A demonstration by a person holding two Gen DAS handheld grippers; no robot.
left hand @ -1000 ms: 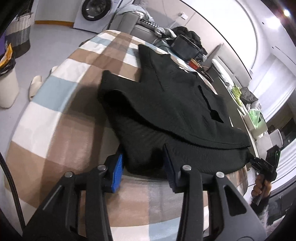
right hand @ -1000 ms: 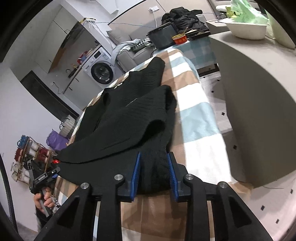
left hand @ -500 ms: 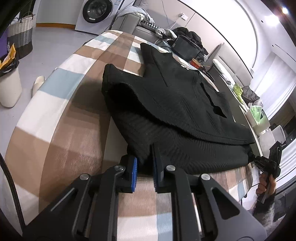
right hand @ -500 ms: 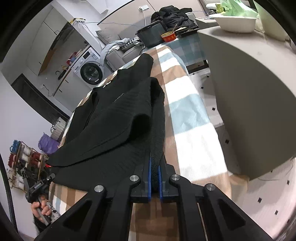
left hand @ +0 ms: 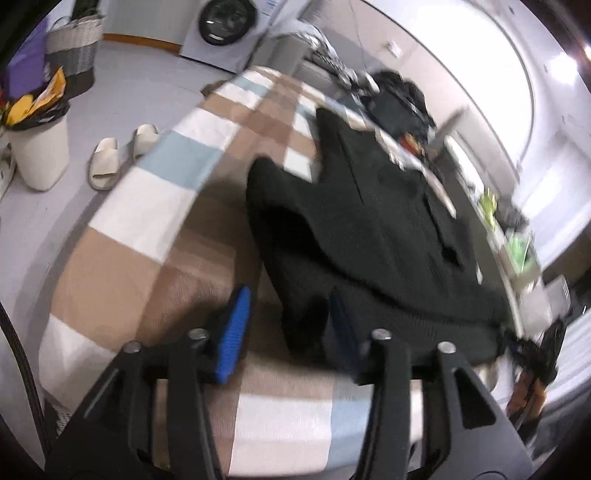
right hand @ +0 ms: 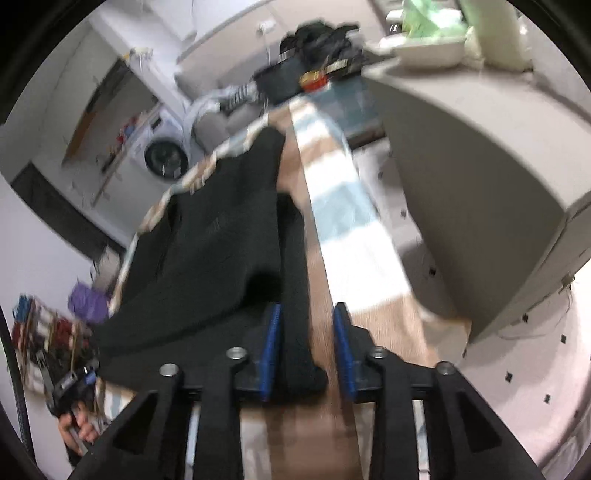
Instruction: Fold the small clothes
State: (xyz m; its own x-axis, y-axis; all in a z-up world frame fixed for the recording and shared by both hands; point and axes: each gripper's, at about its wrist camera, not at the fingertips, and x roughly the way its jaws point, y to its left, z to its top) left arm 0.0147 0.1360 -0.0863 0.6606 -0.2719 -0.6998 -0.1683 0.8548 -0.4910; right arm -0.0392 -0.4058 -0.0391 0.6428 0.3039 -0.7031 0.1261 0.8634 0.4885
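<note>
**Hem let go, fold could slip**

One black knitted garment [left hand: 388, 236] lies spread along the checked table [left hand: 155, 206], its near hem at the table's near edge and one layer already lapped over another. The left claw [left hand: 288, 328] has just been opening: its blue pads stand apart, the left pad over bare cloth of the table, the right pad at the garment's near left corner, nothing pinched. The right claw [right hand: 306, 350] has also just been opening; the near right corner of the garment [right hand: 229, 251] sits between its pads, against the left one, with a gap to the right one, so I judge it released.

Risks, as I judge them: the thick knit may spring back and undo the lap once free; a pad may snag the knit on withdrawal and drag the hem off the near edge; both views are blurred, so the corners' true alignment is hard to tell.

Count: one garment, two claws, one table. Far left on the floor, two slippers [left hand: 107, 162], one bin [left hand: 40, 147], one basket [left hand: 74, 48]; one washing machine [left hand: 225, 29] beyond.
</note>
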